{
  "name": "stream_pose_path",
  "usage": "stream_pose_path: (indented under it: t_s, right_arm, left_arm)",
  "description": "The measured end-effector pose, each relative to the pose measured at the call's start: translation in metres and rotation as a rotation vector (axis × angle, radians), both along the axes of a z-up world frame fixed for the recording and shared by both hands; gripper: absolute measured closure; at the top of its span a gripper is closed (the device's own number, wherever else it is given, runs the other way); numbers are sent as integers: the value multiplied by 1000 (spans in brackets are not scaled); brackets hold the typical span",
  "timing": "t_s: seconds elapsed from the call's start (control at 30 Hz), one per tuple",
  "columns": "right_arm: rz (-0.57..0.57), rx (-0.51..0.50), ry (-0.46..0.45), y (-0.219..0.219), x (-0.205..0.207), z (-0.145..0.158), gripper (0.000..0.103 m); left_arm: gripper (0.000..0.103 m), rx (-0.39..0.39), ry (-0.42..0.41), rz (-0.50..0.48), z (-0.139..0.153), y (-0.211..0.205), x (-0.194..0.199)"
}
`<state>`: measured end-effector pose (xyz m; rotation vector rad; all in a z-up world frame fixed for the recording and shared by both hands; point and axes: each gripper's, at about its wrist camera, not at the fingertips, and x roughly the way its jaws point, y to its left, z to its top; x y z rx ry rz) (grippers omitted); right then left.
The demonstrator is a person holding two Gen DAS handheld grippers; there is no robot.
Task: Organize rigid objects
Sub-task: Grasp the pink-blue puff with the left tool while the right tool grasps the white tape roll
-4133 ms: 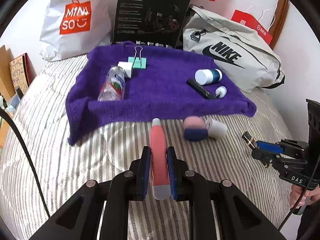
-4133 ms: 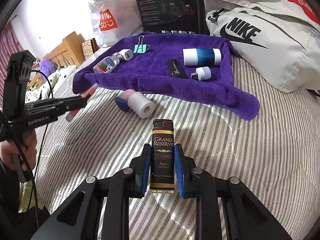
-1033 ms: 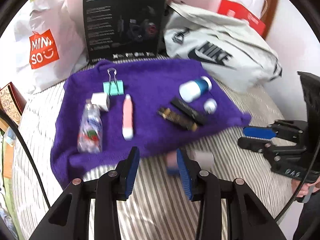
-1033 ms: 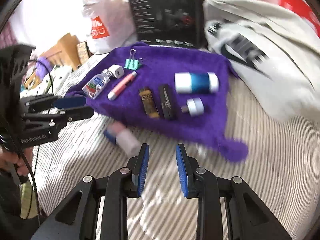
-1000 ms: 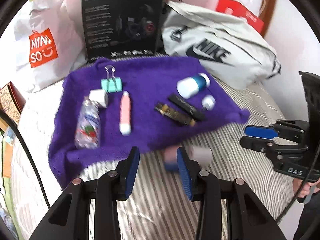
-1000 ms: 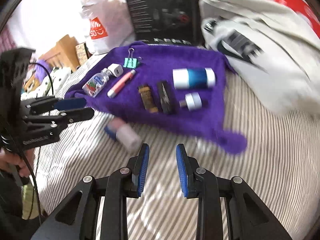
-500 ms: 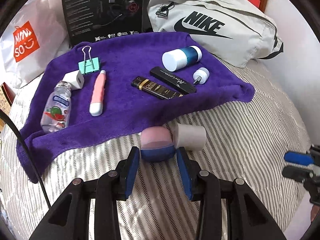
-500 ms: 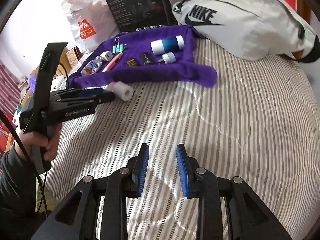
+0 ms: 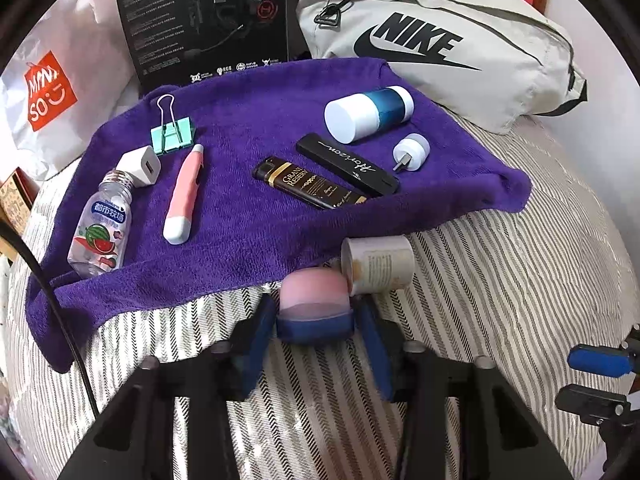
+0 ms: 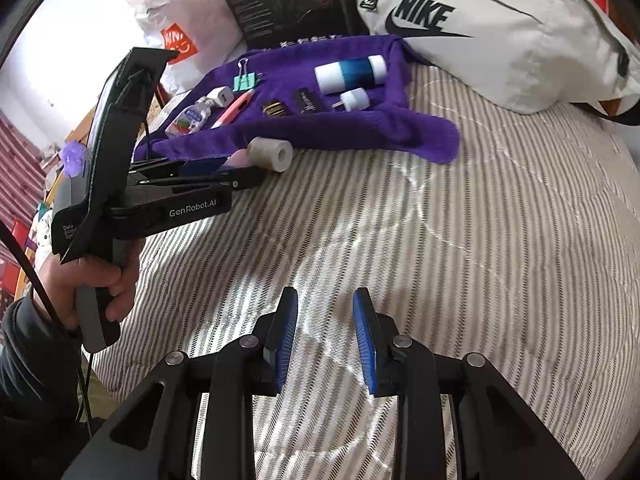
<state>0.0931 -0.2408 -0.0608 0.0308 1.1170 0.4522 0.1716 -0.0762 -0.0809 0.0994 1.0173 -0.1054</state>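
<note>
A pink-and-blue round container lies on the striped bedding just off the purple towel. My left gripper is open and straddles it, one finger close on each side. A white roll touches the container on its right. On the towel lie a pink pen, a lighter, a black case, a clear bottle, a white charger, a green clip, a blue-and-white cylinder and a small plug. My right gripper is open with nothing in it, low over bare bedding.
A grey Nike bag, a black box and a white shopping bag stand behind the towel. A hand holds the left gripper's handle near the bed's left edge. Striped bedding stretches to the right of the towel.
The pink pen and the lighter left the grippers and now lie on the towel. In the last half second the left gripper moved forward, bringing the pink-and-blue container between its fingers.
</note>
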Motion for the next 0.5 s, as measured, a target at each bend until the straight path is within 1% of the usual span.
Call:
stream_pose_path:
  t_s: [0.2,0.37,0.5]
  right_arm:
    - [27,0,-7,15,10,1,74]
    - [44,5,-30,35,25,6,74]
    - [17,21,-42,56,41,6,74]
  left_arm:
    - [68,-50,-8,33,7,23,-11]
    - [68,-62,-9,74,12,49,-25]
    - [68,-77,4,108,7,69,-35]
